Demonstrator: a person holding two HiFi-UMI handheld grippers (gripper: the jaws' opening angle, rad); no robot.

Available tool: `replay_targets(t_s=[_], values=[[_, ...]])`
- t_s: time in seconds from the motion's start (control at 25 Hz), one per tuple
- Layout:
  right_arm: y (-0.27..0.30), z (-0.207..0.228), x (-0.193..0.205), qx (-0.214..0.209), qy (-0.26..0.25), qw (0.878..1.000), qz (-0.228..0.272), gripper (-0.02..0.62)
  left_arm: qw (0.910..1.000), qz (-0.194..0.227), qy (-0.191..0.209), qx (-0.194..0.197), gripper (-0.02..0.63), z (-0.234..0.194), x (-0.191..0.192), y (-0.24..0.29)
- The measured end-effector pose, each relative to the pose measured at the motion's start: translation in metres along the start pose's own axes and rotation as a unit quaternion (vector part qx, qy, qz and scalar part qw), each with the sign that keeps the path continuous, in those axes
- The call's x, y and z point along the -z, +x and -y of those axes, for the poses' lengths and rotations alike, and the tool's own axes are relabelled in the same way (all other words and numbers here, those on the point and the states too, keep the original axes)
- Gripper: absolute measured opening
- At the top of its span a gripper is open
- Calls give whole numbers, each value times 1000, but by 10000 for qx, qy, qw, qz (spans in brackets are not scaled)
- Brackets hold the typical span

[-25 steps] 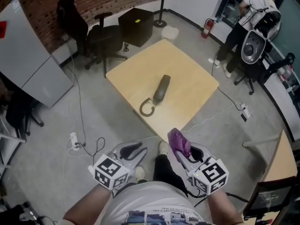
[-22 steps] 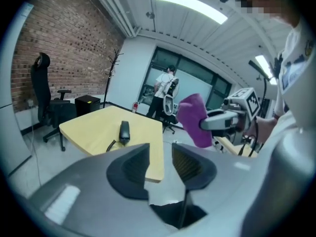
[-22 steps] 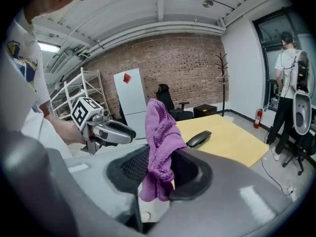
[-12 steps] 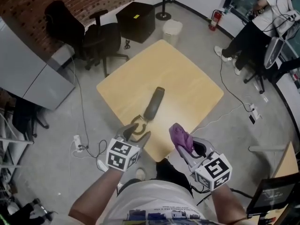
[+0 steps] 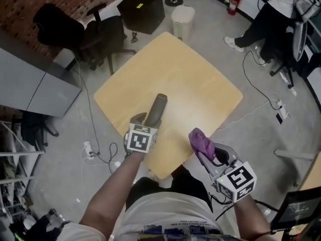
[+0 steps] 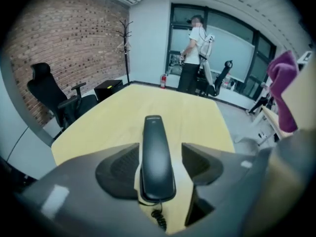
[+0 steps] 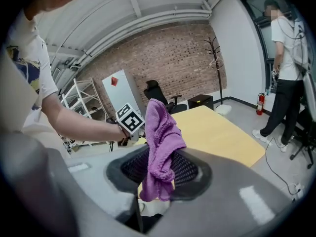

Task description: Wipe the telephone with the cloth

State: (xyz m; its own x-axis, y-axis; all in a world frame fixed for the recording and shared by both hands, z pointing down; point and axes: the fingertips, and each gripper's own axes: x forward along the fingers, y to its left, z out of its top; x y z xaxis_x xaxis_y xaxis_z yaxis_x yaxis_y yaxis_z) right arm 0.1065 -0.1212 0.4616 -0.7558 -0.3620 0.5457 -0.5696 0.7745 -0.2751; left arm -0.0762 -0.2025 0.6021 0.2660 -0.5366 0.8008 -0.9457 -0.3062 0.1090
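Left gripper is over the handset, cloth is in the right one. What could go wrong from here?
1. The jaws of the left gripper are opening astride the telephone handset, not touching it; closing off-centre may shove it sideways.
2. Its coiled cord trails beneath that gripper and might snag.
3. The cloth hangs bunched from the right gripper and may slip while wiping.

Bright even indoor light, soft shadows, fisheye warp w/ dark corners, near parts blurred
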Motion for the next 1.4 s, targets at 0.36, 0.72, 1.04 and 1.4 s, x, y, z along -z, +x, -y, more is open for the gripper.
replay_targets(t_s=[0.36,0.72,1.04,1.4], values=[[-12,25,16,162,384,9991,-46,112,9971,-727,167,-168,296,-16,7,42],[-8,32,13,240,400,9989,-24,112,9975,-684,197,-2,265,-10,7,50],[2,28,-1,336,249,9991,17,112,9991,-164,294,252,259,-4,-10,24],[7,13,-43,569,-282,9977,257,112,9871,1101,848,790,258,19,-53,-65]])
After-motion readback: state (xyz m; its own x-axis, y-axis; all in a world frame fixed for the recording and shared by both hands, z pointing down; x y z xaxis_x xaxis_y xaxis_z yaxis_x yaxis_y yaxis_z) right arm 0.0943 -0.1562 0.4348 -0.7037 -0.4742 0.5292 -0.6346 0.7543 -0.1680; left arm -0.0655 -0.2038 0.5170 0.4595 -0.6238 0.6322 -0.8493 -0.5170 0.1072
